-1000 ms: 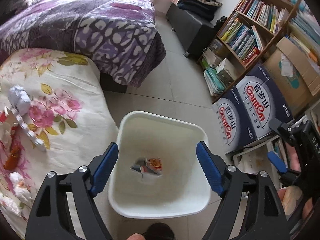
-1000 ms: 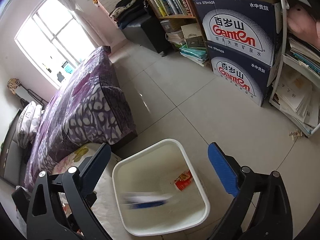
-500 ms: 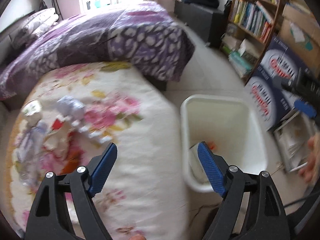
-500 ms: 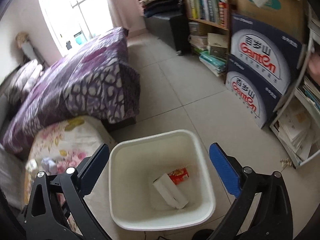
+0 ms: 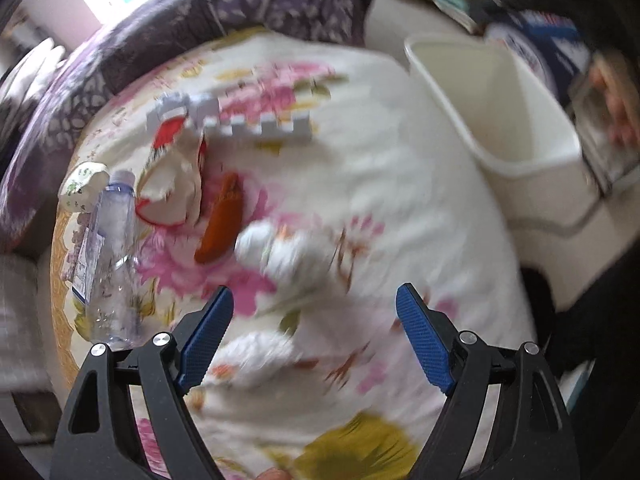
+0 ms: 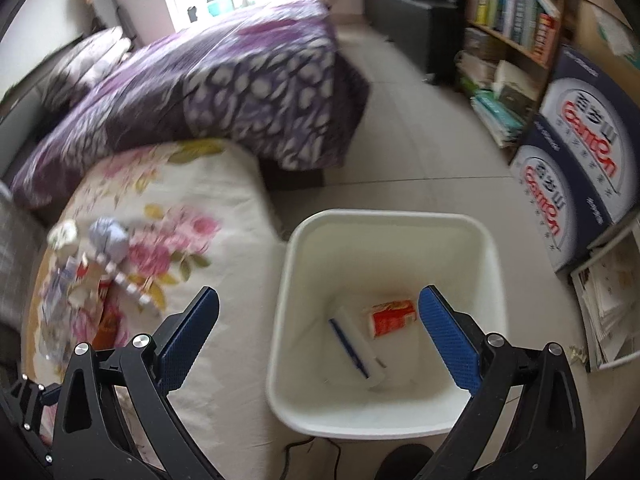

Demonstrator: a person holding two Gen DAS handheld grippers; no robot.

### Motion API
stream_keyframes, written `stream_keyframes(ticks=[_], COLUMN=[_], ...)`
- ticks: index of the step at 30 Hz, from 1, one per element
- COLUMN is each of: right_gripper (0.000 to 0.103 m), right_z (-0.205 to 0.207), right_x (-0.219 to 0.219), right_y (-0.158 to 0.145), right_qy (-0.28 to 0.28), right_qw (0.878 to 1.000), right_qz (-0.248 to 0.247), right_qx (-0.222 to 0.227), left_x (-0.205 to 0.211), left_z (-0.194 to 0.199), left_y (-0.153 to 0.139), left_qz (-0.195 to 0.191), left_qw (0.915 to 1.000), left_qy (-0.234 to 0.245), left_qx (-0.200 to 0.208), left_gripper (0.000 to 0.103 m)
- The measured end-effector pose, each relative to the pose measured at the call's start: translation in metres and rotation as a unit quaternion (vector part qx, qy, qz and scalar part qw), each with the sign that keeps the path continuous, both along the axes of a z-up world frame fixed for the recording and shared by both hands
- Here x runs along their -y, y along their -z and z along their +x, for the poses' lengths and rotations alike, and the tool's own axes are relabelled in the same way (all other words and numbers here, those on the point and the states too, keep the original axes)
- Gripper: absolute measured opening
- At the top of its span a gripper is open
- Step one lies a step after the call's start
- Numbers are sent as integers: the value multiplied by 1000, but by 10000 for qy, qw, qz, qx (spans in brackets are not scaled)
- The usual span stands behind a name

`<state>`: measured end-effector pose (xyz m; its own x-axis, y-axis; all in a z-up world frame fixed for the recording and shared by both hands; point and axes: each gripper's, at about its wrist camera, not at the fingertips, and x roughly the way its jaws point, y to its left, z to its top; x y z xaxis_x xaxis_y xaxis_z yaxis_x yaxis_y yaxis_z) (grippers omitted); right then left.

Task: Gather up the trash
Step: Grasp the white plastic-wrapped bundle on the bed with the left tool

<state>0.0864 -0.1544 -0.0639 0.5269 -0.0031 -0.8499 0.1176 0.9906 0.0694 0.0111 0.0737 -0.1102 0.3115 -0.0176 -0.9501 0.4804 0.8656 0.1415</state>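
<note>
While two wrappers are lying in the white bin (image 6: 384,416), the left gripper (image 5: 310,328), jaws spread and empty, is hovering over the crumpled tissue (image 5: 288,252) on the floral bedspread (image 5: 400,184), needing to descend and pinch it; the right gripper (image 6: 320,324) is hanging spread, empty.

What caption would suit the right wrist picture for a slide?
Open right tool above a white bin holding a red wrapper and white box, beside a floral bed.

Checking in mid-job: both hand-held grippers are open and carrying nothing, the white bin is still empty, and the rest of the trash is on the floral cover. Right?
Not quite. The white bin is not empty: the right wrist view shows a red-and-white packet and a white box with a blue stripe on its bottom. The rest holds: both hand-held grippers, left and right, are open and carrying nothing, and trash lies on the floral cover.
</note>
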Motion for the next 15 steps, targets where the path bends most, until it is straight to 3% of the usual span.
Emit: stream_keyframes(ticks=[8, 12, 15], right_gripper=[96, 96, 96], right_z=[3, 2, 0], right_x=[-52, -78, -94], right_y=[24, 36, 42], right_qy=[-800, -1288, -1576], right_qw=[9961, 9899, 9850], right_qz=[-29, 4, 57], right_qx=[-362, -585, -706], left_x=[-43, -57, -68], left_z=[-5, -7, -5], left_y=[35, 47, 48], left_qz=[247, 310, 92], left_qw=[9974, 9969, 9984], left_qy=[435, 526, 332], left_qx=[-517, -498, -447], left_gripper=[82, 82, 77])
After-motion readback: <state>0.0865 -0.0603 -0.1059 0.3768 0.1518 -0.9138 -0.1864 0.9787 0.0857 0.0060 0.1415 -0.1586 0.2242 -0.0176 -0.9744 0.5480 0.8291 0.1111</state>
